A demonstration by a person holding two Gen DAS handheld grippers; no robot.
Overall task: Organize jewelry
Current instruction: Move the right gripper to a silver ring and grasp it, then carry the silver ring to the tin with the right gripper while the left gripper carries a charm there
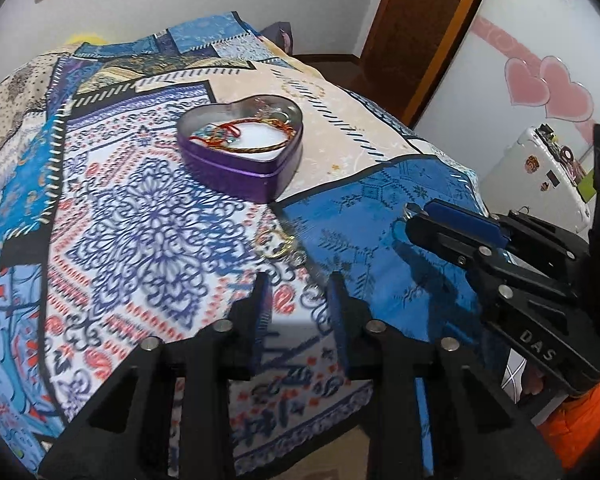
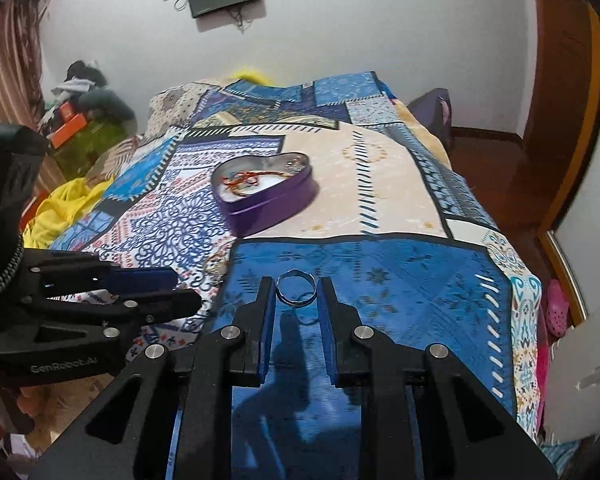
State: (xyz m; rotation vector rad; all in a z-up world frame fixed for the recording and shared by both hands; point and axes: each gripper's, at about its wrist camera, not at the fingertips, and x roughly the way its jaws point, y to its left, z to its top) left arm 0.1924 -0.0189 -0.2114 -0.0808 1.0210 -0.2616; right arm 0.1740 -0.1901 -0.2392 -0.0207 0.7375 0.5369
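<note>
A purple heart-shaped tin (image 1: 244,168) sits on the patterned bedspread, open, holding red and gold bracelets (image 1: 240,136); it also shows in the right wrist view (image 2: 274,200). My right gripper (image 2: 295,290) is shut on a silver ring (image 2: 295,292), held a little above the blue patch; in the left wrist view this gripper (image 1: 412,220) is at right. My left gripper (image 1: 298,284) is open and empty, just short of a gold jewelry piece (image 1: 278,246) lying on the cloth. In the right wrist view the left gripper (image 2: 180,284) is at left.
The bedspread (image 2: 380,200) covers a raised surface that drops off at the near and right edges. A wooden door frame (image 2: 564,120) and a white cabinet (image 1: 540,176) stand to the right. Yellow cloth and clutter (image 2: 68,200) lie at left.
</note>
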